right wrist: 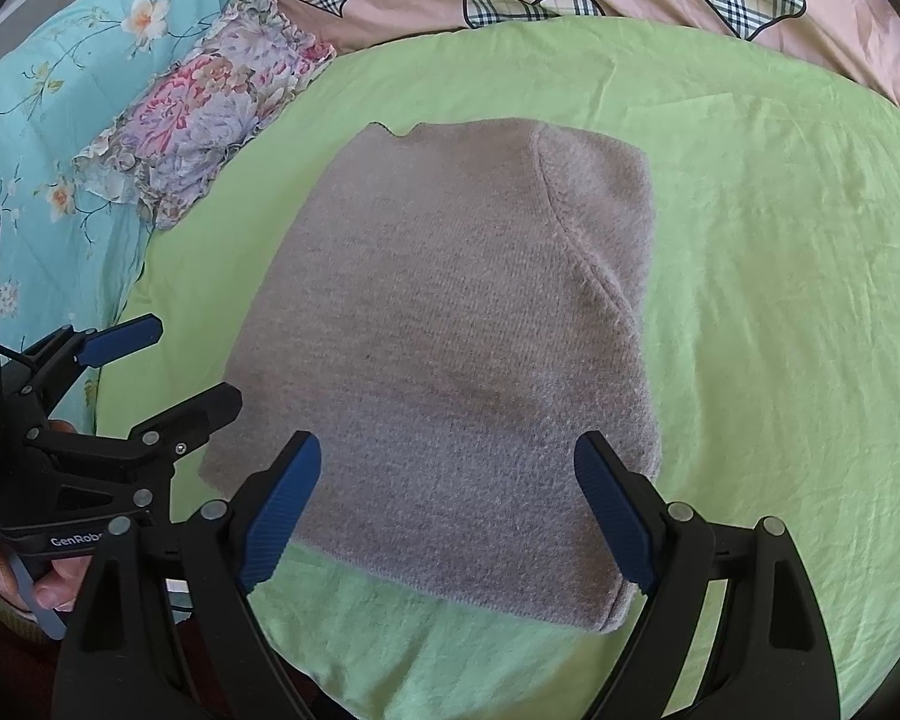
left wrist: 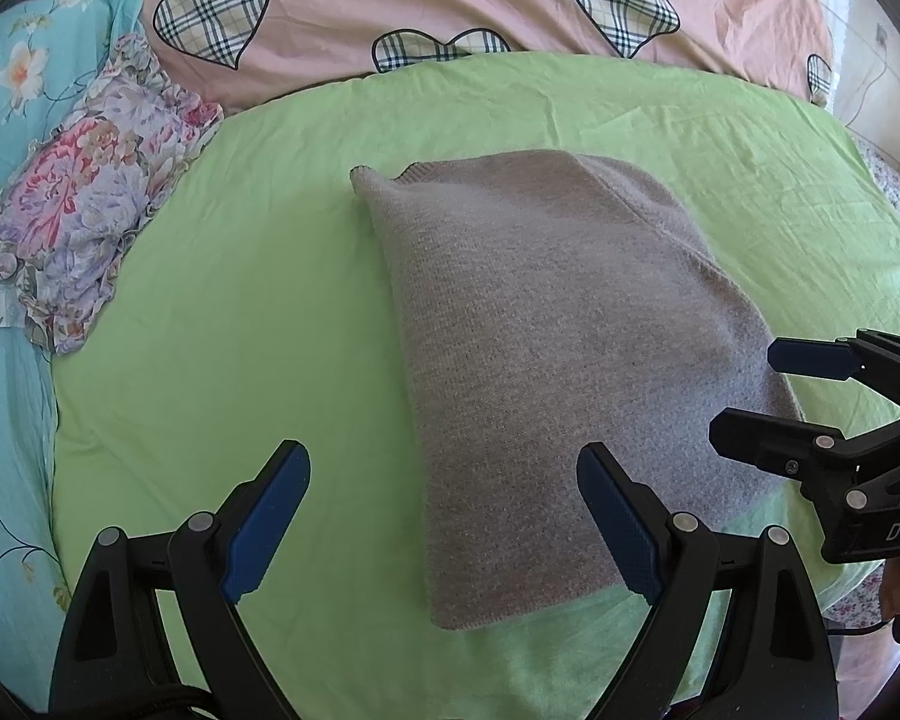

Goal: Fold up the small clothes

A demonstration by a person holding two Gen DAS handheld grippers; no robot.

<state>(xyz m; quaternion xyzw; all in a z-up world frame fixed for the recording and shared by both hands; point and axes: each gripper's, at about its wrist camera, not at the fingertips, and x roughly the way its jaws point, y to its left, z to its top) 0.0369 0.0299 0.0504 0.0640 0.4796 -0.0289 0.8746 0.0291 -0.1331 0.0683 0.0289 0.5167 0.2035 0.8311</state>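
A grey knit garment [left wrist: 558, 360] lies folded into a narrow rectangle on the green sheet [left wrist: 240, 330]; it also shows in the right wrist view [right wrist: 450, 360]. My left gripper [left wrist: 444, 516] is open and empty, hovering over the garment's near left edge; it also shows in the right wrist view [right wrist: 168, 366]. My right gripper [right wrist: 450, 510] is open and empty above the garment's near edge. In the left wrist view it [left wrist: 744, 396] is at the garment's right edge.
A floral pillow [left wrist: 84, 210] lies at the left of the green sheet. A pink quilt with plaid hearts [left wrist: 450, 0] lies along the far side. A turquoise floral cover [left wrist: 6, 360] runs along the left.
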